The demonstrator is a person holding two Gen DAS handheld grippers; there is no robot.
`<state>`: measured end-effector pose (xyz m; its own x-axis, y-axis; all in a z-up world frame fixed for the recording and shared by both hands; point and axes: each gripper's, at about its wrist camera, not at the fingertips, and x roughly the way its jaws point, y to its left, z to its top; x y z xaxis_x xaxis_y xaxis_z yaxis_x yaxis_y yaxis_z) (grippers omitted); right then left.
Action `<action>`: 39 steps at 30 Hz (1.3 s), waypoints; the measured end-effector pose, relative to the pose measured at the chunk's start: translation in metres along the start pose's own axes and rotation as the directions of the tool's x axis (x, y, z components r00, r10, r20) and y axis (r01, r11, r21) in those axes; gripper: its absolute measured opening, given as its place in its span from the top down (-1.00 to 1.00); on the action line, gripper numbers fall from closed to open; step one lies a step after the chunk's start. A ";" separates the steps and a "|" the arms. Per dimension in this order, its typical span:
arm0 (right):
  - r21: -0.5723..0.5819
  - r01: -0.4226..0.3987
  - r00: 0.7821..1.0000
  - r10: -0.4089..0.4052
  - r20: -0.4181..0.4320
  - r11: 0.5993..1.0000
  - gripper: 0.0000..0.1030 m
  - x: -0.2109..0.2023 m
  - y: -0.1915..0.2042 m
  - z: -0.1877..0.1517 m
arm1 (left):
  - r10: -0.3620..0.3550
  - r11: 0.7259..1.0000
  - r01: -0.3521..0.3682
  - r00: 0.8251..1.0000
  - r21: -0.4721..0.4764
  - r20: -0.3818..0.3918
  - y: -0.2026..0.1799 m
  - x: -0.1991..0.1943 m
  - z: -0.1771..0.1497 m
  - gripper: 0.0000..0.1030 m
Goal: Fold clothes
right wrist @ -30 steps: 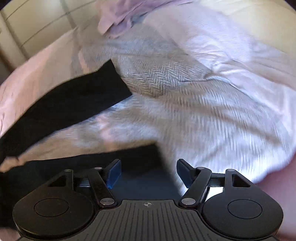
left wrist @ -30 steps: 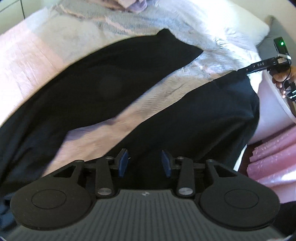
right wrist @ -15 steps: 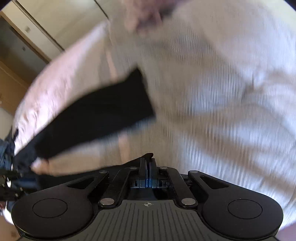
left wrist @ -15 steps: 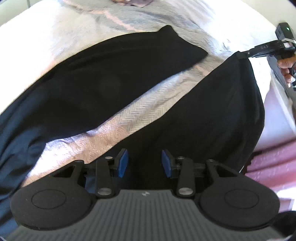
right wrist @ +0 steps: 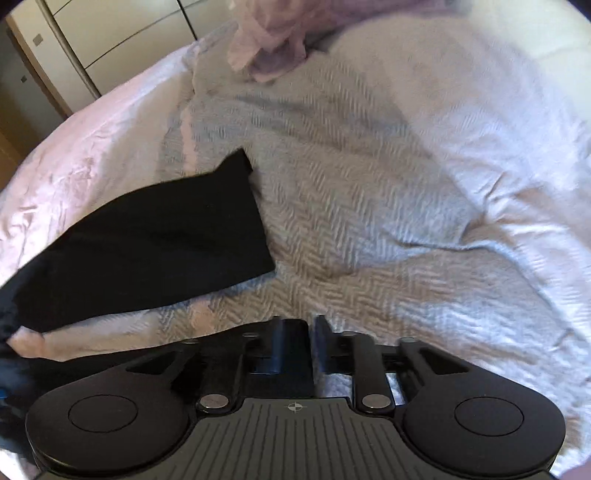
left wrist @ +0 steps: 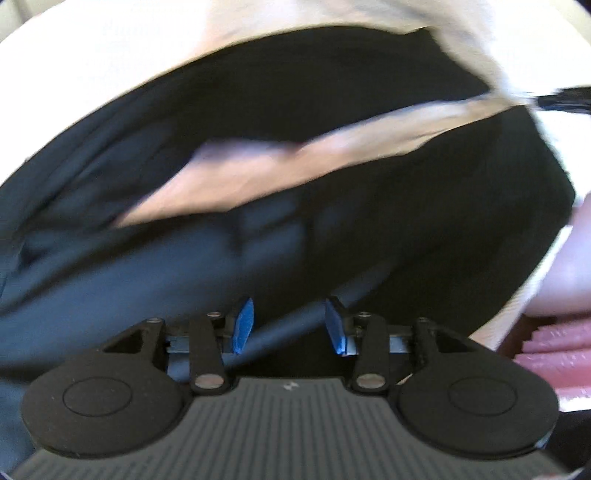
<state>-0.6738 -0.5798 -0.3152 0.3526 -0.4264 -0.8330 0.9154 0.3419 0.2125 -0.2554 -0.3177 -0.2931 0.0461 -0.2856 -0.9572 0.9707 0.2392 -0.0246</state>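
left claw: the left claw [left wrist: 290, 325] has its blue pads [left wrist: 243, 325] apart over a dark ridge of cloth that runs between them without being visibly pressed; the jaws are opening, so nothing is clamped
right claw: the right claw [right wrist: 312, 345] has its jaws opening; the left finger is wrapped in black cloth and a narrow gap shows beside it, so whether the pads bear on the cloth I cannot tell
garment: the black soft fabric trousers [left wrist: 295, 110] lie spread on the bed, one leg [right wrist: 147, 243] flat on the pale herringbone-weave blanket [right wrist: 369, 221], the other running from left claw to right claw along the near edge
risk, slip: with both claws parting, the near leg could drop before it is laid over the far leg, leaving a crooked fold
risk, drag: cloth caught on the right finger could be pulled along, bunching the hem
risk, edge: the near leg lies by the bed's edge, so slack could slide off toward the pink ribbed material [left wrist: 554, 354]
left view only: the trousers' waist end, both legs with blanket between them, the right claw's tip at the far hem
right view only: the crumpled lilac garment [right wrist: 273, 48] far up the bed and the pale wardrobe doors [right wrist: 110, 33]
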 end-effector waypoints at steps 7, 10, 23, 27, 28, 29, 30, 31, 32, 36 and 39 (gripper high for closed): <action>-0.075 -0.098 0.994 0.095 -0.046 0.992 0.13 -0.022 0.060 -0.048 | 0.137 0.977 -0.155 0.983 -0.145 -0.123 0.055 0.007 -0.049 0.25; -0.093 -0.161 0.974 0.143 -0.173 0.983 0.13 -0.010 0.080 -0.076 | 0.173 0.960 -0.201 0.973 -0.197 -0.150 0.072 -0.011 -0.081 0.25; -0.128 -0.067 0.939 0.019 -0.342 0.990 0.12 -0.014 0.134 -0.100 | 0.222 0.920 -0.243 0.970 -0.307 -0.103 0.091 -0.070 -0.151 0.25; -0.139 -0.063 0.953 0.018 -0.303 0.988 0.11 -0.043 0.168 -0.106 | 0.189 0.929 -0.192 0.981 -0.316 -0.039 0.087 -0.087 -0.156 0.25; -0.141 -0.062 0.955 0.018 -0.296 0.988 0.05 -0.051 0.178 -0.109 | 0.193 0.929 -0.190 0.981 -0.317 -0.024 0.086 -0.095 -0.158 0.24; -0.150 -0.071 0.957 0.025 -0.290 0.986 -0.12 -0.059 0.188 -0.111 | 0.197 0.928 -0.190 0.980 -0.320 -0.012 0.087 -0.104 -0.161 0.23; -0.161 -0.082 0.958 0.033 -0.284 0.984 -0.20 -0.067 0.199 -0.112 | 0.201 0.927 -0.189 0.980 -0.324 0.001 0.088 -0.113 -0.165 0.20; -0.172 -0.093 0.960 0.042 -0.278 0.981 -0.27 -0.075 0.210 -0.114 | 0.205 0.926 -0.189 0.979 -0.327 0.014 0.088 -0.122 -0.168 0.17; -0.187 -0.096 0.963 0.044 -0.265 0.978 -0.27 -0.083 0.222 -0.113 | 0.214 0.924 -0.195 0.977 -0.330 0.021 0.090 -0.132 -0.173 0.11; -0.249 -0.113 0.977 0.063 -0.203 0.962 -0.29 -0.115 0.262 -0.105 | 0.278 0.901 -0.252 0.960 -0.354 0.024 0.105 -0.167 -0.200 0.02; -0.303 -0.128 0.983 0.082 -0.161 0.944 -0.34 -0.135 0.286 -0.098 | 0.343 0.875 -0.313 0.939 -0.369 0.015 0.107 -0.194 -0.223 -0.05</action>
<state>-0.4789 -0.3424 -0.1918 0.3902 -0.2562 -0.8844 0.7603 0.6314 0.1525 -0.2135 -0.0298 -0.1740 0.3796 -0.2004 -0.9032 0.7480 0.6409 0.1722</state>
